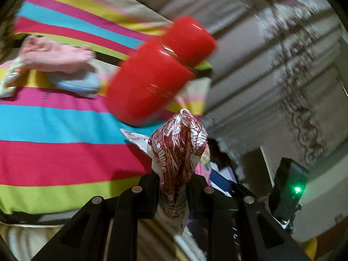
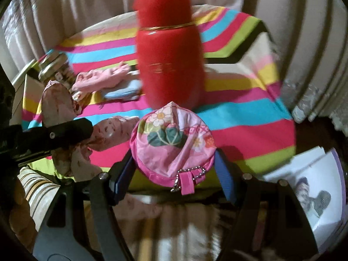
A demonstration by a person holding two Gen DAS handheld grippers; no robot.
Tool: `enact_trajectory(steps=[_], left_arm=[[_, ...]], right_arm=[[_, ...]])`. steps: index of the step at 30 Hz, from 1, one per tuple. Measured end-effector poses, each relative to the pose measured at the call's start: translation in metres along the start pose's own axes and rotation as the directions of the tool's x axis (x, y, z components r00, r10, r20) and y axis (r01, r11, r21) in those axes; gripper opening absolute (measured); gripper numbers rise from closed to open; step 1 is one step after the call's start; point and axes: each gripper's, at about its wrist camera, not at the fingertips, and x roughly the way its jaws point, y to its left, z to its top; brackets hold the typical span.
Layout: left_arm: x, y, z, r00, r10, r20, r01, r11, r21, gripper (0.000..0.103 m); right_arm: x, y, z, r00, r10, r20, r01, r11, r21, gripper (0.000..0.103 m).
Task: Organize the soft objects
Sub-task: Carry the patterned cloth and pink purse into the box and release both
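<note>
My left gripper (image 1: 173, 187) is shut on a red-and-white patterned cloth (image 1: 178, 150), which bunches up above the fingers and hangs below them. In the right wrist view the same gripper (image 2: 87, 134) shows at the left, with that cloth (image 2: 57, 102) draped around it. My right gripper (image 2: 174, 174) is shut on a round pink flowered pouch (image 2: 174, 143), held at its sides between the blue pads (image 2: 121, 182). A pink cloth (image 2: 102, 78) and a light blue cloth (image 2: 124, 91) lie together on the striped table cover (image 2: 250, 113). They also show in the left wrist view: pink cloth (image 1: 58, 54), blue cloth (image 1: 76, 84).
A tall red flask (image 2: 169, 54) stands on the striped cover just behind the pouch, blurred in both views (image 1: 158, 71). A jar with a metal lid (image 2: 52, 65) is at the left edge. Printed papers (image 2: 315, 191) lie at the lower right. Pale curtains (image 2: 304, 32) hang behind.
</note>
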Motion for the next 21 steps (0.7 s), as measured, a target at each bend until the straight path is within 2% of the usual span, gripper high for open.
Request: enact_trajectory(steps=[7,11,16,18,21], left_arm=[[0.044,-0.063,-0.025,0.987,-0.108,-0.118,0.117,0.990,0.077,0.022],[0.066,-0.097,-0.041,0.974,-0.125,-0.188,0.151,0.980,0.130,0.022],[0.086,-0.128,-0.055,0.960,-0.144,-0.239,0.190,0.965,0.182,0.022],[0.090,-0.135,-0.059,0.955,-0.147,-0.256,0.201,0.959,0.198,0.025],[0.101,-0.138,-0.065,0.943,-0.134,-0.305,0.204,0.956,0.212,0.040]], right_arm=[[-0.036,-0.072,-0.018,0.994,-0.104,0.027,0.101,0.990,0.094,0.073],[-0.052,-0.118,-0.025,0.985,-0.169,0.029,0.161,0.971,0.179,0.073],[-0.071,-0.160,-0.036,0.969,-0.245,0.034,0.229,0.942,0.246,0.074],[-0.078,-0.177,-0.041,0.961,-0.274,0.030,0.256,0.928,0.271,0.074],[-0.084,-0.195,-0.049,0.950,-0.312,0.013,0.294,0.907,0.303,0.074]])
